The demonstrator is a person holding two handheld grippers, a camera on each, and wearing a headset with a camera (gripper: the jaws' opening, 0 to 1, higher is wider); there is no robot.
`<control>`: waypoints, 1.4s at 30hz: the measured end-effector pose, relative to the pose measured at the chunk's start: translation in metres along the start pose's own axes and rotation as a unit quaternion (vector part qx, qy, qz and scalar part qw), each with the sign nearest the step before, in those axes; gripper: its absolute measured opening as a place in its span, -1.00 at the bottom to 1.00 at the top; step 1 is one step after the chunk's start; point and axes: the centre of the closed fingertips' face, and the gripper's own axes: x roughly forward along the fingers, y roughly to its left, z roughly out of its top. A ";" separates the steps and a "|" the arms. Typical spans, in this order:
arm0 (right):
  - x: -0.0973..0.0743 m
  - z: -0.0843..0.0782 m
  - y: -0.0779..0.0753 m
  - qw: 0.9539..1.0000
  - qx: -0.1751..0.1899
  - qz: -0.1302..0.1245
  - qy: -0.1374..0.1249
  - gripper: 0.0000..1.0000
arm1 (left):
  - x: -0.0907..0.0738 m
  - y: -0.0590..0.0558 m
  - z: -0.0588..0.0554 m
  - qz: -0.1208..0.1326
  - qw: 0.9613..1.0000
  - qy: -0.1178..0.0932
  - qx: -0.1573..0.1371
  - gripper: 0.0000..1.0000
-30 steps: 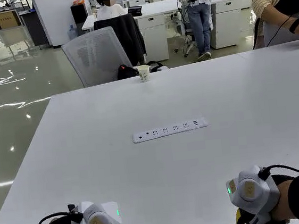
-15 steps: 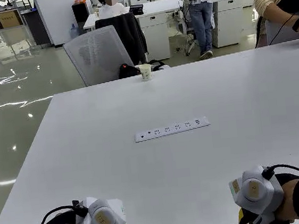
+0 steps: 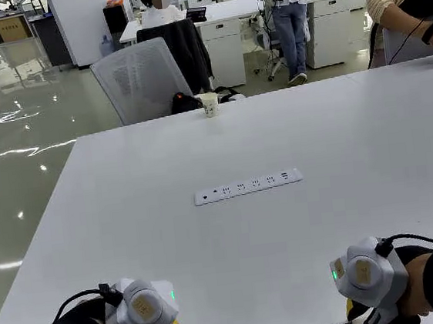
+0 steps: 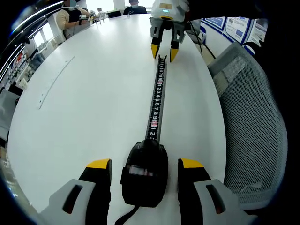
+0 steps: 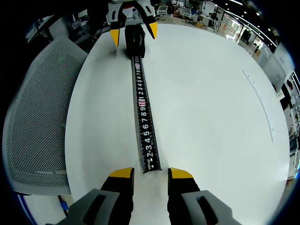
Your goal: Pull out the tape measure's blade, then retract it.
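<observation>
The case [image 4: 144, 173] is lying on the table [image 3: 341, 164] near its front edge, sitting between the parted jaws of the left gripper [image 4: 145, 164] without touching them. The blade [image 4: 157, 93] is lying flat on the table, running from the case to the right gripper [image 5: 151, 173], with its tip resting just ahead of that gripper's parted jaws. The power strip [image 3: 247, 186] is lying mid-table, beyond both grippers. The cup [image 3: 209, 105] is standing at the far edge, with a chair [image 3: 140, 81] behind it.

Bright, even light; glare streaks the floor [image 3: 2, 116]; fisheye edges warp.
</observation>
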 end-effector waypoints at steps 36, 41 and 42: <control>-0.007 -0.007 0.004 0.997 0.047 -0.037 -0.056 0.76 | -0.008 -0.008 -0.003 0.005 0.992 -0.061 -0.111 0.98; -0.010 -0.004 -0.001 0.994 0.061 -0.049 -0.078 0.98 | -0.011 0.001 0.000 0.029 0.991 -0.080 -0.107 0.98; -0.009 -0.004 -0.001 0.994 0.067 -0.048 -0.078 0.98 | -0.011 0.001 0.000 0.031 0.990 -0.080 -0.113 0.98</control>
